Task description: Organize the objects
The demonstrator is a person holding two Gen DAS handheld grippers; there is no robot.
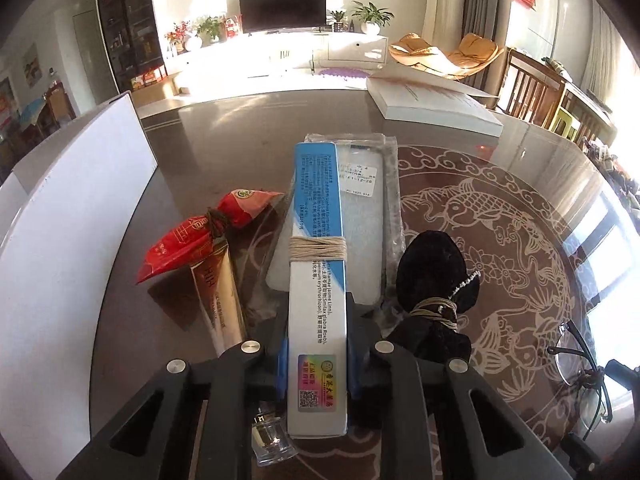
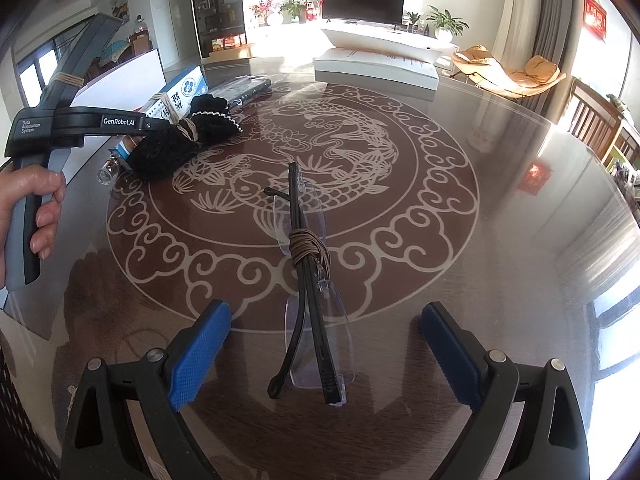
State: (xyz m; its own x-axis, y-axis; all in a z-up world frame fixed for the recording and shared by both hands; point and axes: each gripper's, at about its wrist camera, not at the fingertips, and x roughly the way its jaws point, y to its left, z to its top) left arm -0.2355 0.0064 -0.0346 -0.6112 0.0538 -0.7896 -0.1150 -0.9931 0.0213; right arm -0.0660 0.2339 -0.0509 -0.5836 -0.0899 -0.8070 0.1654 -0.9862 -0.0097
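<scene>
My left gripper [image 1: 317,360] is shut on the near end of a long blue and white box [image 1: 316,312] bound with pale twine. The box's far end lies over a clear plastic packet [image 1: 368,216]. Beside the box sit a red pouch [image 1: 200,236], a gold box [image 1: 216,304] and a black velvet pouch [image 1: 432,280]. A small glass bottle [image 1: 272,440] lies under the left jaw. My right gripper [image 2: 326,356] stands open. The near end of folded glasses [image 2: 312,280], tied with cord, lies between its blue pads [image 2: 200,356], which do not touch them.
A round glass-topped table [image 2: 460,208] with a fish pattern carries everything. A thick white book [image 2: 376,64] lies at its far edge and a white board [image 1: 72,240] stands at the left. A person's hand [image 2: 36,208] holds the left gripper's handle. Chairs stand beyond the right rim.
</scene>
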